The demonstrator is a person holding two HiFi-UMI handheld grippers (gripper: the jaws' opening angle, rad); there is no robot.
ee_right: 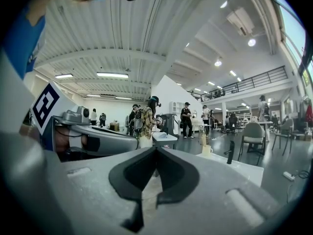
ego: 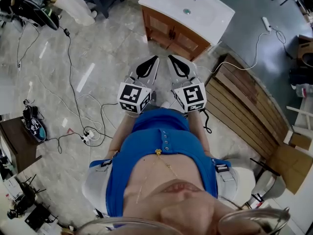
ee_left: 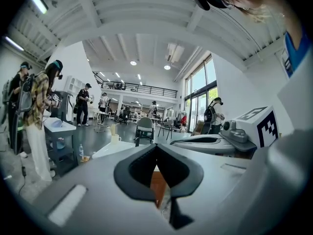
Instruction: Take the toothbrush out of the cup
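You hold the left gripper [ee_left: 156, 153] and right gripper [ee_right: 155, 153] at your chest, fingers pressed together on nothing. No step looks begun: the toothbrush [ee_right: 203, 140] stands in the cup [ee_right: 207, 151] on the washbasin table [ego: 166, 1], well ahead.

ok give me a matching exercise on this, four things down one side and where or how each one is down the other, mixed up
Things:
1. left gripper
2. cup
3. power strip
4. slatted wooden panel

Places or states:
A. on the floor to the person's left
B. on the white basin top, near the black tap
C. jaws together, nothing between them
D. to the person's right, beside the wooden cabinet

Pairs: 1-C, 2-B, 3-A, 4-D
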